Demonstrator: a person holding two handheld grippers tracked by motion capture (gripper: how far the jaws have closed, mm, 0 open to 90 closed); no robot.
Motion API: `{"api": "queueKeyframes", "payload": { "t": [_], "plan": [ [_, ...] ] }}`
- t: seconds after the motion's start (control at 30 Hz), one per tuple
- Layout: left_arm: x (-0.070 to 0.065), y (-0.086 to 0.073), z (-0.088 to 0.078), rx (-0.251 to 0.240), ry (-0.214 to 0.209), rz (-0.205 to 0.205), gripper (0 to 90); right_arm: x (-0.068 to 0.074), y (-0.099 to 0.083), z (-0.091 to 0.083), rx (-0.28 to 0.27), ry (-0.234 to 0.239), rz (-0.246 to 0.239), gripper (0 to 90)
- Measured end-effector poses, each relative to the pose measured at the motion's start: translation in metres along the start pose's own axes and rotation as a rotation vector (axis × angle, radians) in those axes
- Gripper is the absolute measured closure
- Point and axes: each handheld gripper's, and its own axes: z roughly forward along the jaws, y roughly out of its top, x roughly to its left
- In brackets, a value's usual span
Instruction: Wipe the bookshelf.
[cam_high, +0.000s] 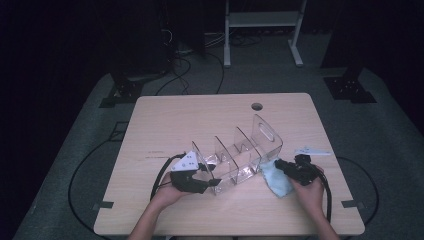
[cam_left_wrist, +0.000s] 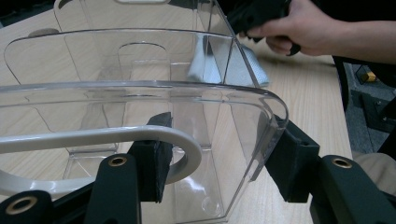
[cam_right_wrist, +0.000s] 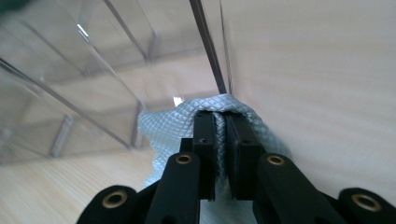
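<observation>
Lying near the table's (cam_high: 165, 112) front edge, the clear organizer (cam_high: 235, 155) runs slantwise from the left gripper (cam_high: 212, 175), whose jaws clamp its near end wall, up toward the far right. The right gripper (cam_high: 278, 163) pinches a light blue cloth (cam_high: 277, 180) tight between nearly closed jaws, pressing it against the organizer's right side wall, with bare tabletop open behind and to the left. A small pale paper (cam_high: 312, 150) lies close beyond the right hand (cam_high: 310, 192); the organizer's inner dividers blur together through the clear plastic.
</observation>
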Motion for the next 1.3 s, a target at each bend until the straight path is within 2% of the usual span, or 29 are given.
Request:
{"api": "queueKeyframes", "payload": {
  "t": [0.03,0.07,0.13,0.2,0.3,0.37,0.5,0.57,0.63,0.83,0.97,1.03,1.17,1.27,1.3],
  "plan": [
    [0.000,0.000,0.000,0.000,0.000,0.000,45.7,-0.002,-0.003,0.005,0.032,0.002,0.010,82.5],
    [0.000,0.000,0.000,0.000,0.000,0.000,45.7,-0.004,-0.004,0.006,0.034,0.010,0.020,82.6],
    [0.000,0.000,0.000,-0.001,-0.001,0.000,45.7,-0.001,-0.002,0.000,0.010,0.012,0.018,82.6],
    [0.000,0.000,0.000,-0.001,0.000,-0.001,45.7,0.005,0.000,-0.011,-0.025,0.034,0.001,82.7],
    [0.000,0.000,0.000,-0.002,0.001,-0.001,45.7,0.023,0.001,-0.030,-0.065,0.055,-0.066,82.8],
    [0.000,0.000,0.000,-0.003,0.003,-0.002,45.7,0.036,0.003,-0.039,-0.102,0.090,-0.110,82.8],
    [-0.001,0.001,0.001,0.000,0.007,-0.002,45.7,0.066,0.015,-0.047,-0.152,0.136,-0.195,82.8],
    [-0.001,0.001,0.001,0.001,0.008,-0.003,45.7,0.077,0.020,-0.046,-0.163,0.136,-0.226,82.9],
    [-0.001,0.000,0.001,0.002,0.006,0.000,45.7,0.084,0.024,-0.042,-0.156,0.111,-0.247,82.9],
    [-0.001,0.000,0.001,0.001,0.007,0.001,45.8,0.078,0.017,-0.029,-0.116,0.090,-0.222,82.8],
    [-0.001,0.000,0.001,0.001,0.008,0.000,45.7,0.070,0.005,-0.011,-0.033,0.084,-0.203,82.7],
    [-0.001,0.000,0.001,0.000,0.009,-0.001,45.7,0.070,0.007,-0.013,-0.048,0.085,-0.200,82.7],
    [-0.001,0.000,0.002,-0.001,0.009,-0.002,45.8,0.074,0.016,-0.027,-0.130,0.087,-0.198,82.6],
    [-0.002,0.001,0.002,-0.002,0.011,-0.001,45.8,0.073,0.015,-0.025,-0.127,0.092,-0.195,82.4],
    [-0.002,0.001,0.002,-0.002,0.012,-0.002,45.8,0.071,0.012,-0.020,-0.103,0.096,-0.190,82.4]
  ]
}}
